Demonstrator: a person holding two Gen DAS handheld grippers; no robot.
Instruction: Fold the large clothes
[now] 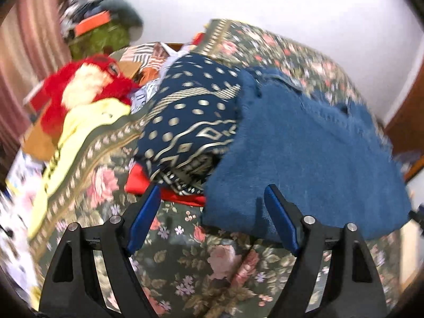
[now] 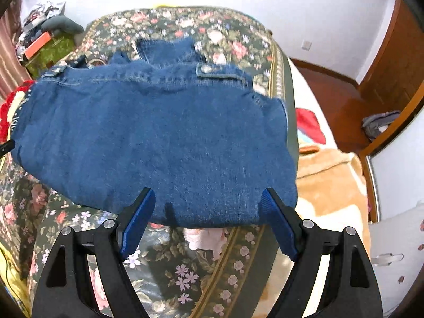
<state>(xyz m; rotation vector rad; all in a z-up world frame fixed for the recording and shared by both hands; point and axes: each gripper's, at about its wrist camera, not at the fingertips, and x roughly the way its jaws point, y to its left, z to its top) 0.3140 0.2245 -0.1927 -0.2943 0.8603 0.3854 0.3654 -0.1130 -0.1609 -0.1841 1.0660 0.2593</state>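
Floral bedspread (image 2: 201, 259) under folded jeans (image 2: 159, 137)

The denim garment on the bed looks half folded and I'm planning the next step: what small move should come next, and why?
Probably lower the right gripper onto the near edge of the denim garment and pinch it. Both grippers are open and empty, that edge lies right between the right one's fingers, and the left gripper faces the garment's corner beside the patterned pile.

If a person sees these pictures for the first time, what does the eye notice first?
The blue denim garment lies folded on the floral bedspread, filling the middle of the right wrist view. To its left sit a navy patterned cloth and a red plush toy. Both grippers are open and empty.
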